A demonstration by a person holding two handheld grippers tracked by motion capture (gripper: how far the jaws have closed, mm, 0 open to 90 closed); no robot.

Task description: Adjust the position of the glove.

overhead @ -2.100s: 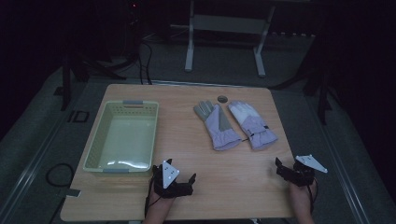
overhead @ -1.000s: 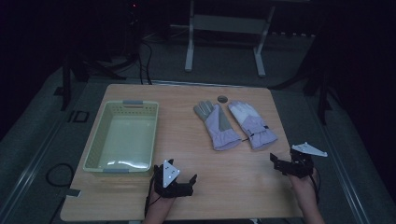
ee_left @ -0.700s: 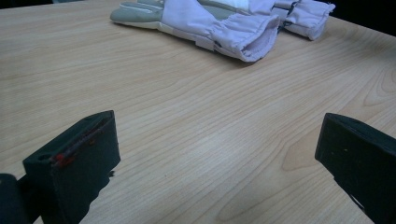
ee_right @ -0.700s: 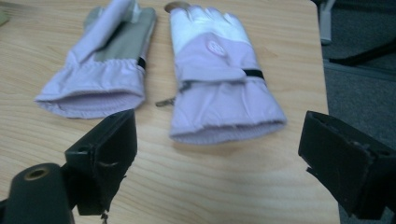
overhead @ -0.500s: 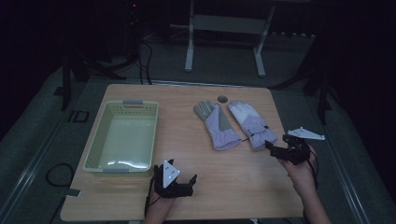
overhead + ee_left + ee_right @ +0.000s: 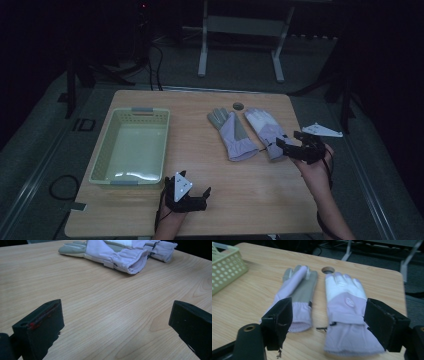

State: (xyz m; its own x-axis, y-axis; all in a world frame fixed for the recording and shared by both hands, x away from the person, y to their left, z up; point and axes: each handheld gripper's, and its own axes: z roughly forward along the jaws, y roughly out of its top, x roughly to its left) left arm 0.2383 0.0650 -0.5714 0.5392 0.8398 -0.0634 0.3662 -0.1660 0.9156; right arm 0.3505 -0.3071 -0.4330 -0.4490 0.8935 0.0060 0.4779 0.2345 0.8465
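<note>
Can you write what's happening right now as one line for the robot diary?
right gripper: open, at right glove cuff | left gripper: open, idle | basket: empty

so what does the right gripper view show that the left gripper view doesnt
Right gripper view alone: the green basket corner, the round table hole, the right glove's white-backed fingers, and the floor beyond the table. Left gripper view alone: bare tabletop between its open hand-held gripper jaws, gloves seen low from the cuff side. Both: the two lilac gloves side by side on the wood table, and open black jaws.
</note>
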